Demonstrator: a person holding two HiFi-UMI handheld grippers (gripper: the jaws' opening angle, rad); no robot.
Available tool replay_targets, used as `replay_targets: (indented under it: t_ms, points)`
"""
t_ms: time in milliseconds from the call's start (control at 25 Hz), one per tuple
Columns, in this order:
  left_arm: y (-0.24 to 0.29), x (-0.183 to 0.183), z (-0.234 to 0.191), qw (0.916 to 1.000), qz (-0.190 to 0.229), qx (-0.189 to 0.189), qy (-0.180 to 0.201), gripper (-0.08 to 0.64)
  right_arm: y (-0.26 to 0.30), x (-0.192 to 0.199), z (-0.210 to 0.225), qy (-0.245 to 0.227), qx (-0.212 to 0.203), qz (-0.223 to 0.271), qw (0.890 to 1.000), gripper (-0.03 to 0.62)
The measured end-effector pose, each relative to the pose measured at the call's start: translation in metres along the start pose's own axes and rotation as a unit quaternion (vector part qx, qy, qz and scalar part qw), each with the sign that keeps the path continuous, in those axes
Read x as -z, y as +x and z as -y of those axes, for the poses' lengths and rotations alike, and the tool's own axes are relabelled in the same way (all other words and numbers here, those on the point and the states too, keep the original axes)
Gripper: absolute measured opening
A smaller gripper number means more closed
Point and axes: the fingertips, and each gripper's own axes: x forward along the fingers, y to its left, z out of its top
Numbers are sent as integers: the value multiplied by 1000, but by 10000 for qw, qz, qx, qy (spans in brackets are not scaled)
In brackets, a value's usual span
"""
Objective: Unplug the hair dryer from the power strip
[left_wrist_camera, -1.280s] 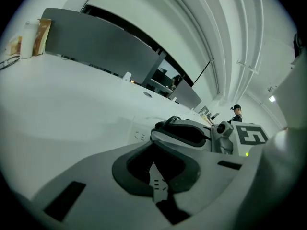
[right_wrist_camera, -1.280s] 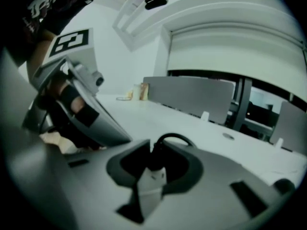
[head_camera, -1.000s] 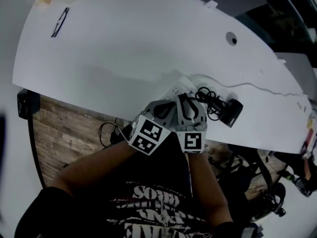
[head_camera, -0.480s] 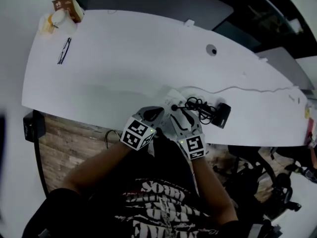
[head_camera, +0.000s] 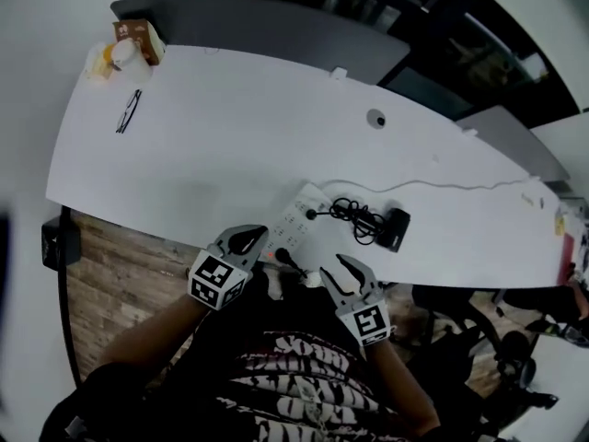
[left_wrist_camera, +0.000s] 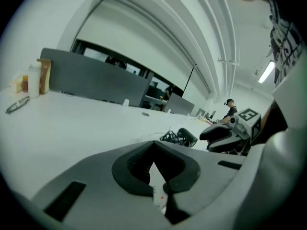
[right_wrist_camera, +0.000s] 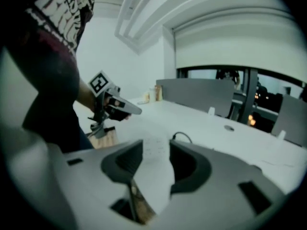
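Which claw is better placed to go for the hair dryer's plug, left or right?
Right, probably. The right claw, jaws just opened and empty, faces the power strip, and the plug sits on that side, toward the hair dryer. The left claw is shut, off the strip's other side.

An open-plan office: a long white desk (head_camera: pixel 221 127) with a cable grommet (head_camera: pixel 375 118), backed by a grey divider screen (head_camera: pixel 276 33).

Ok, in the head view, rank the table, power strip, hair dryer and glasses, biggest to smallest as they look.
1. table
2. power strip
3. hair dryer and glasses: about alike, and the glasses lie farther from the camera, so I won't rank them.
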Motion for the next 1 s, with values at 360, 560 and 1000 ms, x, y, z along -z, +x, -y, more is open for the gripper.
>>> replay_targets:
  t_ms: [360,560,1000]
  points:
    - [-37,-159,90,9694,2028,-1026,924,29,-100,-115,63,290,235,2118,9766,43]
    - [-55,-174,133,9593,2260,-1280,1111,29,-137,-147,67,324,-78,2723,9616,43]
    - [-85,-172,136,9496,2428,-1618,1146,29,-125,-153,44,128,-526,2715,9609,41]
